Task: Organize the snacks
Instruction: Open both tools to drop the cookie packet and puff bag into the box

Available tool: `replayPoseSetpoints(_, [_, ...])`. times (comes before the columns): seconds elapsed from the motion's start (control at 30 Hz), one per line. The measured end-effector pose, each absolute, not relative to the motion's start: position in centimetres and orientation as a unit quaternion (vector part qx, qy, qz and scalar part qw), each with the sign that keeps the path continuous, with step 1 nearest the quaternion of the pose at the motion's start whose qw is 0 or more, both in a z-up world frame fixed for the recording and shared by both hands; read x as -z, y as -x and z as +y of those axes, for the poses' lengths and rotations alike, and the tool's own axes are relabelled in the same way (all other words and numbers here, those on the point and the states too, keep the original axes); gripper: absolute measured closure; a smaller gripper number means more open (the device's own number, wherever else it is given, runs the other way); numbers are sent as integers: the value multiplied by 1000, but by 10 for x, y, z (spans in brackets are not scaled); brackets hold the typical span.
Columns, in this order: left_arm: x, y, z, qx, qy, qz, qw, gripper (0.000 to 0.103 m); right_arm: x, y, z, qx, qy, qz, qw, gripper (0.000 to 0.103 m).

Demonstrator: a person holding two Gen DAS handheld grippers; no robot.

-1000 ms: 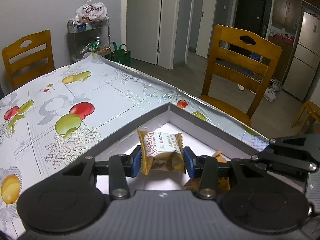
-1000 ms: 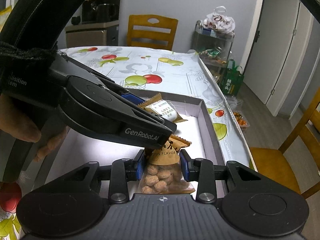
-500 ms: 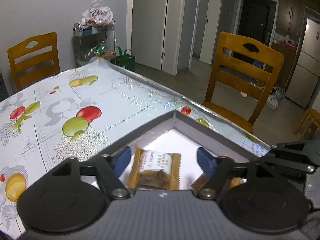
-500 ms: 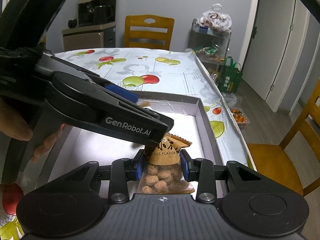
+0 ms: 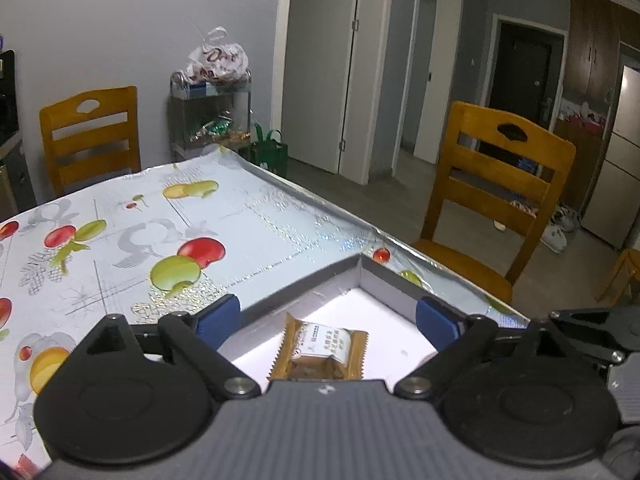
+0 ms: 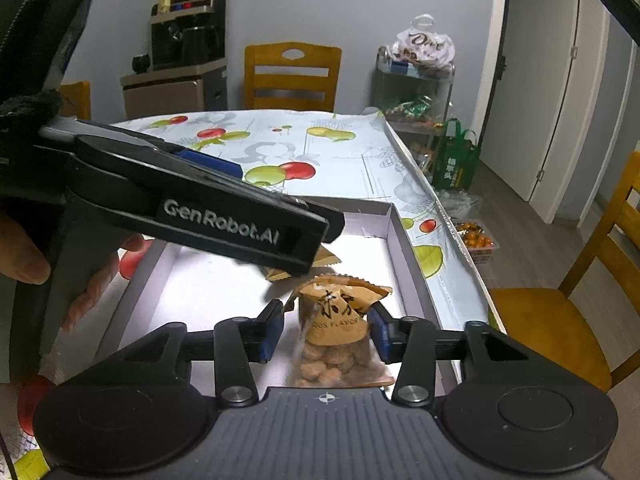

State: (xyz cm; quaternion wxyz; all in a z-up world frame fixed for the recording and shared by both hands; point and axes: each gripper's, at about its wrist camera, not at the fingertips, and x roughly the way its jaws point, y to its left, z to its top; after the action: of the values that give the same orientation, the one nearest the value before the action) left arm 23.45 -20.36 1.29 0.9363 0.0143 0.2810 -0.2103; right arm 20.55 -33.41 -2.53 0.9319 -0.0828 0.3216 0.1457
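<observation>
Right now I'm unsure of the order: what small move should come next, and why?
Probably lift the right gripper back clear of the peanut packet. Its jaws stand apart from the packet, which lies in the box; the left gripper is open over the pastry packet.

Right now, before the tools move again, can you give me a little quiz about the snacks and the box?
1. True or false: the left tool is clamped on the brown snack packet.
2. Pick one. Where is the nut bag? A: on a chair. B: in the white box. C: on the floor.
3. Fill the gap: the tablecloth is printed with pictures of ____.

Key: 1 false, the tool is open and the packet lies loose in the box between its fingers. 2 B. 3 fruit.
</observation>
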Motion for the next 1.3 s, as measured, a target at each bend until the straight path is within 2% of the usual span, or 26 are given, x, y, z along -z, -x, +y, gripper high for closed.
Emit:
replayPoseSetpoints(0.07, [-15, -231, -200, 208, -8, 276, 938, 7, 23, -202, -334, -149, 74, 312, 935, 34])
replayPoseSetpoints(0.13, [-17, -228, -197, 207, -1, 269, 941, 6, 19, -197, -334, -150, 72, 298, 940, 15])
replayPoseSetpoints(0.43, [-26, -211, -191, 210, 15, 249, 945, 3, 8, -183, -330, -154, 74, 282, 944, 0])
replayPoseSetpoints(1.3, [-56, -152, -137, 215, 46, 235, 947, 1, -15, -150, -311, -125, 69, 262, 954, 0])
